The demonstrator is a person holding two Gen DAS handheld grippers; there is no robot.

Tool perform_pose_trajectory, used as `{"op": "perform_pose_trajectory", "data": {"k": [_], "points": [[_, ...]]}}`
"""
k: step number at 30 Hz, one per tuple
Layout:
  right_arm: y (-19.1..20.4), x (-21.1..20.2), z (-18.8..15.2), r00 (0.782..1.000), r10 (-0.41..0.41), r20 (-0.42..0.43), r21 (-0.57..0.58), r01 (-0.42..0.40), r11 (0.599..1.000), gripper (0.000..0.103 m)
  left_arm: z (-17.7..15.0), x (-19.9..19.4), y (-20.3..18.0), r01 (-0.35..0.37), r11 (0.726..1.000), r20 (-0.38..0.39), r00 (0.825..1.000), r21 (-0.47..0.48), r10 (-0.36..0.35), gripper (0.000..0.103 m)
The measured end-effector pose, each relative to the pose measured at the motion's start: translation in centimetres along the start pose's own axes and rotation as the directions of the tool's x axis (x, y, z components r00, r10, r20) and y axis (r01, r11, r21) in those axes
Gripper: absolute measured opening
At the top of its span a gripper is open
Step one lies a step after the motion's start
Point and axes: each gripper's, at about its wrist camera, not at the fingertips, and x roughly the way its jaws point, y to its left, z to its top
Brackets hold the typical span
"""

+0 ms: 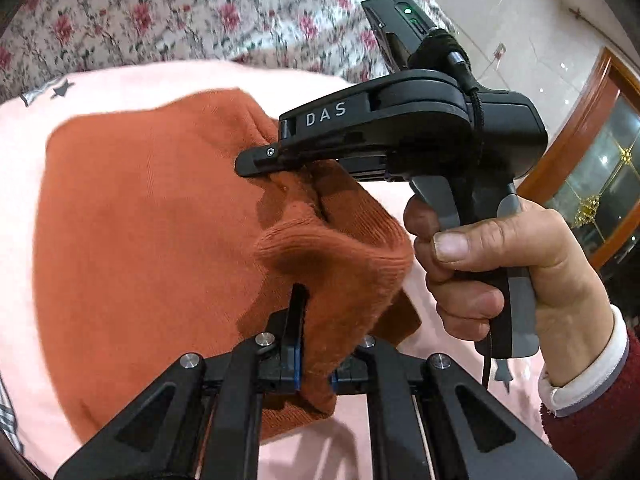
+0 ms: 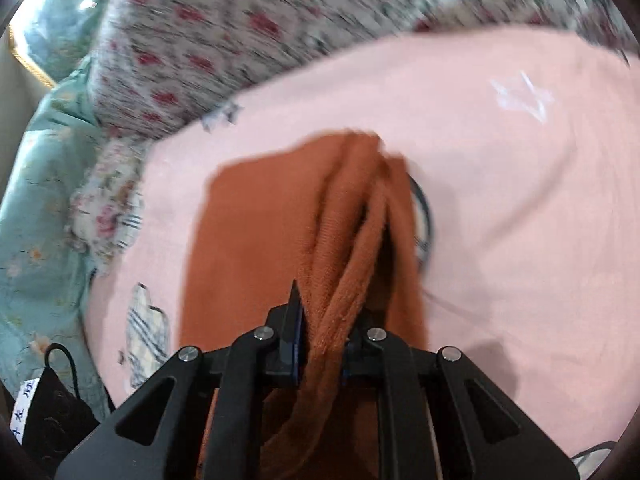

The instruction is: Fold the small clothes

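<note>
An orange knitted garment (image 1: 152,220) lies on a pink cloth (image 1: 120,80). My left gripper (image 1: 316,344) is shut on its ribbed hem at the near right corner and holds it lifted. My right gripper (image 1: 260,162), seen from the side in the left wrist view, is shut on the same edge a little farther back. In the right wrist view my right gripper (image 2: 324,332) pinches bunched folds of the orange garment (image 2: 260,232), which hangs down over the pink cloth (image 2: 500,200).
A floral bedspread (image 1: 180,12) lies beyond the pink cloth. A teal quilt (image 2: 36,200) is at the left and a black mask (image 2: 52,400) at the lower left. A wooden cabinet (image 1: 592,152) stands on the right.
</note>
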Motion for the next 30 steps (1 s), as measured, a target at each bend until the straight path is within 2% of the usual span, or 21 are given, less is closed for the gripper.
{"op": "perform_pose_trajectory", "data": {"k": [4,5,6,7,10,12,13,15,17,21,23,28,30], "points": [[-1.5,0.1,-0.6,1.0,0.023,0.017,0.024,-0.023,0.999,0.015,0.4,0.0,-0.2,0.008,1.0,0.003,1.0,0.009,-0.008,0.008],[-1.5,0.0,-0.7,0.999,0.023,0.025,0.023,-0.024,0.999,0.015,0.8,0.2,-0.3,0.012,1.0,0.001,1.0,0.022,-0.012,0.01],[-1.5,-0.1,-0.6,1.0,0.015,0.026,0.019,-0.016,1.0,0.015,1.0,0.4,0.0,0.021,0.999,-0.011,1.0,0.029,-0.021,0.019],[-1.4,0.0,-0.5,1.0,0.002,0.02,0.018,-0.002,1.0,0.016,0.7,0.7,0.0,0.036,0.999,-0.033,0.999,0.029,-0.035,0.024],[-2.2,-0.5,-0.7,0.999,-0.04,0.033,0.029,0.039,0.999,0.021,0.1,0.3,0.8,0.059,0.998,-0.075,0.996,0.004,-0.058,0.028],[-2.5,-1.6,-1.3,0.995,-0.072,0.064,0.032,0.07,0.997,0.033,-0.8,-1.5,1.6,0.066,0.998,-0.068,0.995,-0.006,-0.066,0.041],[-2.7,-2.1,-1.6,0.994,-0.085,0.071,0.032,0.083,0.996,0.037,-1.3,-2.7,2.3,0.072,0.997,-0.059,0.996,-0.019,-0.073,0.052],[-2.6,-3.0,-2.4,0.988,-0.133,0.082,0.035,0.131,0.991,0.063,-2.3,-4.9,3.6,0.059,0.997,-0.039,0.997,-0.047,-0.061,0.076],[-2.4,-3.8,-3.2,0.987,-0.129,0.095,0.031,0.127,0.991,0.075,-2.5,-6.8,5.8,0.021,0.996,-0.008,1.0,-0.082,-0.022,0.083],[-2.0,-4.4,-4.5,0.996,0.001,0.087,0.033,-0.004,0.999,0.081,-2.5,-8.5,11.4,-0.036,0.977,0.003,0.999,-0.209,0.038,0.084],[-1.7,-3.7,-4.8,0.998,-0.004,0.061,0.025,0.002,1.0,0.081,-1.8,-8.0,14.7,-0.036,0.959,-0.011,0.999,-0.283,0.034,0.084],[-2.2,-1.6,-4.6,1.0,-0.003,-0.001,0.06,0.003,0.998,0.081,-1.2,-4.0,20.0,0.078,0.899,-0.049,0.993,-0.431,-0.109,0.084],[-2.6,-1.2,-4.3,1.0,0.022,-0.007,0.083,-0.022,0.996,0.081,-0.7,-1.8,20.6,0.117,0.879,-0.058,0.985,-0.462,-0.162,0.083]]}}
